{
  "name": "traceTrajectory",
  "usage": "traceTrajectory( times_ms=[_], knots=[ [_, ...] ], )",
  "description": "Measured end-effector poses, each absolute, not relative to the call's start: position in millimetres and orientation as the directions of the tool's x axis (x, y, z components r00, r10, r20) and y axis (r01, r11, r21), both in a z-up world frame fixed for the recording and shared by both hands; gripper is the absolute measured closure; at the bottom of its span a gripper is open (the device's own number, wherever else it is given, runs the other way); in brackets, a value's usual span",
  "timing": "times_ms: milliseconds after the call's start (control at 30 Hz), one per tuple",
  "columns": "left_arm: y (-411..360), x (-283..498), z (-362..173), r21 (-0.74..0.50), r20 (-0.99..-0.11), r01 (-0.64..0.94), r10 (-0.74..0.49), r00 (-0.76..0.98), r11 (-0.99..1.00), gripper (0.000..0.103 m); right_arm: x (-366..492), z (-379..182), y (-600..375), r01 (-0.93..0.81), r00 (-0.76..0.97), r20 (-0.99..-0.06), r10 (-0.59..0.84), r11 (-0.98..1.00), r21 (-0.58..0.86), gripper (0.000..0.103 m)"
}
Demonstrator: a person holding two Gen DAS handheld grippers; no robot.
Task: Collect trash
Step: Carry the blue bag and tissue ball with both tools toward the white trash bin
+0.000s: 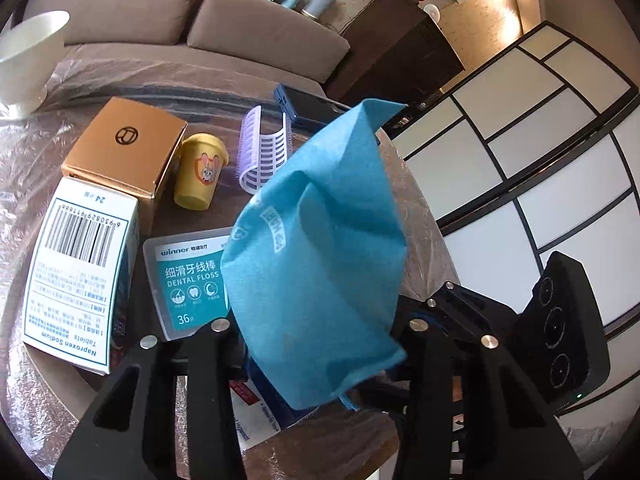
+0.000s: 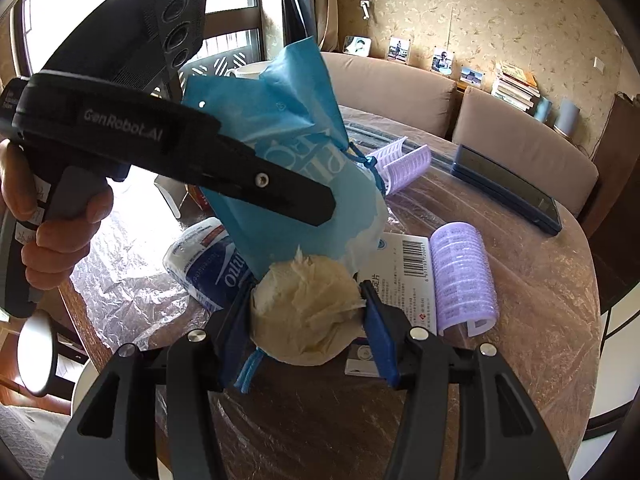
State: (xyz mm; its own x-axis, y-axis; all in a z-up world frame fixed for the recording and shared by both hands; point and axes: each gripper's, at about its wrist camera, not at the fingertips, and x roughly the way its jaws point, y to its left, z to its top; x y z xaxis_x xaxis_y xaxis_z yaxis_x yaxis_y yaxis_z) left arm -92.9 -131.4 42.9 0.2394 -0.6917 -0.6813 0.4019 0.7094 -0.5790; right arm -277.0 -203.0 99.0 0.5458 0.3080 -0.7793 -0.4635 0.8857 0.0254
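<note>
My left gripper [image 1: 320, 344] is shut on a blue non-woven bag [image 1: 320, 240] and holds it up over the table. In the right wrist view the same bag [image 2: 288, 128] hangs tilted, and one black finger [image 2: 280, 196] of the left gripper lies across it, held by a person's hand [image 2: 52, 240]. My right gripper [image 2: 306, 316] is shut on a crumpled ball of cream tissue [image 2: 308, 300], its blue pads pressing both sides. The tissue sits right at the bag's lower, white-lined edge. The right gripper's black body [image 1: 560, 320] shows at the right of the left wrist view.
The round table [image 2: 540, 280] is covered in crinkled clear film. On it lie a gold box [image 1: 124, 148], a yellow cup [image 1: 200, 172], lilac hair rollers [image 2: 464, 276], a dental floss box [image 1: 188, 280], a tablets box [image 1: 80, 272], a tissue pack [image 2: 208, 264] and a dark blue case [image 2: 508, 192]. A brown sofa [image 1: 160, 20] stands behind.
</note>
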Motion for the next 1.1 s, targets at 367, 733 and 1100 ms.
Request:
traceTrajectory(
  times_ms=[367, 733, 1100],
  knots=[
    [-99, -108, 71, -0.578, -0.625, 0.358, -0.68, 0.384, 0.733, 0.06, -292, 114, -229, -0.368, 0.576, -0.764, 0.291, 0.927, 0.075, 0.051],
    [-96, -160, 97, -0.536, -0.595, 0.368, -0.649, 0.474, 0.76, 0.06, -311, 124, -236, -0.281, 0.572, -0.765, 0.295, 0.947, 0.155, 0.051],
    [-96, -226, 107, -0.428, -0.634, 0.297, -0.518, 0.575, 0.853, 0.06, -355, 136, -232, -0.276, 0.56, -0.771, 0.303, 0.946, 0.17, 0.051]
  ],
)
